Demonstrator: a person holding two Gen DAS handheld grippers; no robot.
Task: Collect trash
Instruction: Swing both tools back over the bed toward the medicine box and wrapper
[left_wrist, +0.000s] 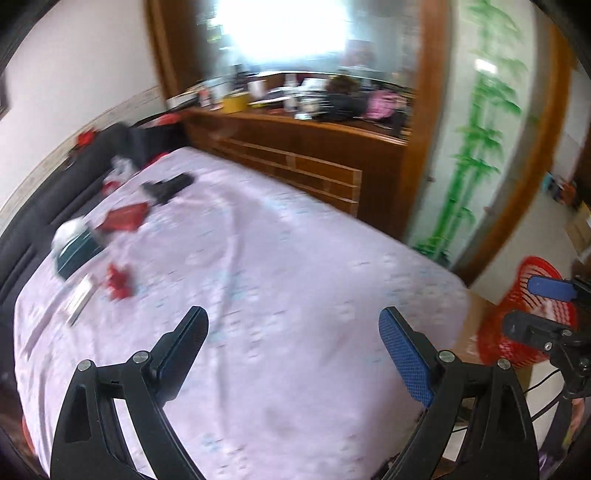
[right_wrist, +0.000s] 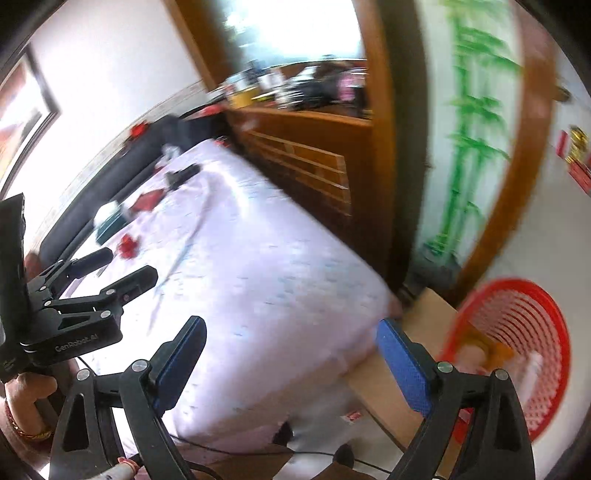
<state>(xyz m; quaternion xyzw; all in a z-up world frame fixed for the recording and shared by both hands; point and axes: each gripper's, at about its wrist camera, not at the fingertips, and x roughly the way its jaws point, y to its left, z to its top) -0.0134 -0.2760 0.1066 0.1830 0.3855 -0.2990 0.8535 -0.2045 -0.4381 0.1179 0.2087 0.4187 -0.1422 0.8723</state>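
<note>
over the bed (left_wrist: 280, 266), both the left gripper (left_wrist: 293, 332) and right gripper (right_wrist: 291, 339) stand wide open and empty; scraps of red trash (left_wrist: 119, 281) lie at ten o'clock beside a dark box (left_wrist: 75, 254), uncollected, while the red basket (right_wrist: 517, 332) at three o'clock already holds some pieces

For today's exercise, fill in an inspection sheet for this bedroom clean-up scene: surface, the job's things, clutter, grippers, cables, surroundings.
Surface: bed with a pale lilac sheet, lightly creased.
Job's things: red basket on the floor past the bed's corner, some pieces inside; red scraps and a red wrapper near the bed's far side.
Clutter: dark items beside the scraps, blurred.
Grippers: left gripper and right gripper open, empty.
Cables: thin black cable on the floor.
Surroundings: wooden cabinet, bamboo-patterned panel.
</note>
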